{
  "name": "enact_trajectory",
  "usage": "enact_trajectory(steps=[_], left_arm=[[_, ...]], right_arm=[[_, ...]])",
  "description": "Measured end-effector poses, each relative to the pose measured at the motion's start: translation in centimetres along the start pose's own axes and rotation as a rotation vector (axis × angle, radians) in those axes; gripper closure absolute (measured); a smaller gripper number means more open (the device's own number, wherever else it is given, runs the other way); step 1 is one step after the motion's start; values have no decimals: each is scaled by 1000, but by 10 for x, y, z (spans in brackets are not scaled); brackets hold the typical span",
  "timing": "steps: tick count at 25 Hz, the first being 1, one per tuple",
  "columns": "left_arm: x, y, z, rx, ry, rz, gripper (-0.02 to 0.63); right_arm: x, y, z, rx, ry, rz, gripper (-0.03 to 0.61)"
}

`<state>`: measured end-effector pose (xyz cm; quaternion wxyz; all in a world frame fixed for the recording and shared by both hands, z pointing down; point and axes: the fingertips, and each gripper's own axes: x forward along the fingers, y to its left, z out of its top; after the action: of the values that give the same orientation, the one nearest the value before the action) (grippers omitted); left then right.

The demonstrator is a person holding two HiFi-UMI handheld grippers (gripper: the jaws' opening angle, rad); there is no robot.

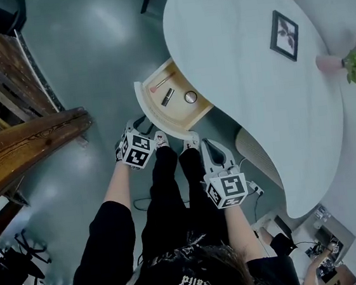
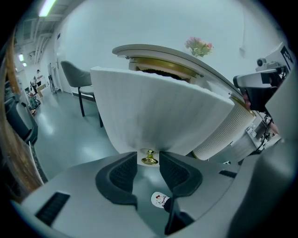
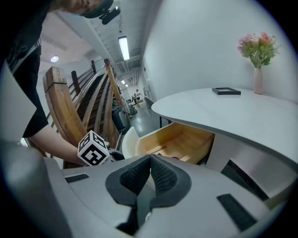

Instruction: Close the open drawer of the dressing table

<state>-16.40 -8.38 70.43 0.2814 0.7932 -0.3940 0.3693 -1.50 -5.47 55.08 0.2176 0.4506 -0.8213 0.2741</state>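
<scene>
**A:** Entries, left to right?

**B:** My left gripper (image 2: 148,166): jaws partly apart, gripping nothing; the brass knob (image 2: 149,158) sits between their tips, unpressed. Drawer (image 1: 156,119): pulled out from under the worktop (image 1: 254,85). My right gripper (image 3: 150,160): jaws together, empty.

**A:** Risks?

**B:** Likely an off-centre push. The drawer could skew and jam, or my jaws could slip off the small knob.
</scene>
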Motion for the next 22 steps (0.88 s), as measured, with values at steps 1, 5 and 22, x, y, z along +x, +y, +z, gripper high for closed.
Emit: enact_trajectory(steps=[1, 5, 22], left_arm=[[2, -1, -2, 6, 12, -5, 459], [11, -2, -7, 5, 38, -21, 459], [17, -1, -6, -42, 52, -43, 491]], right_arm=[[0, 0, -1, 2, 1, 0, 552], [1, -2, -3, 11, -2, -5, 552], [9, 7, -7, 12, 5, 31, 552]])
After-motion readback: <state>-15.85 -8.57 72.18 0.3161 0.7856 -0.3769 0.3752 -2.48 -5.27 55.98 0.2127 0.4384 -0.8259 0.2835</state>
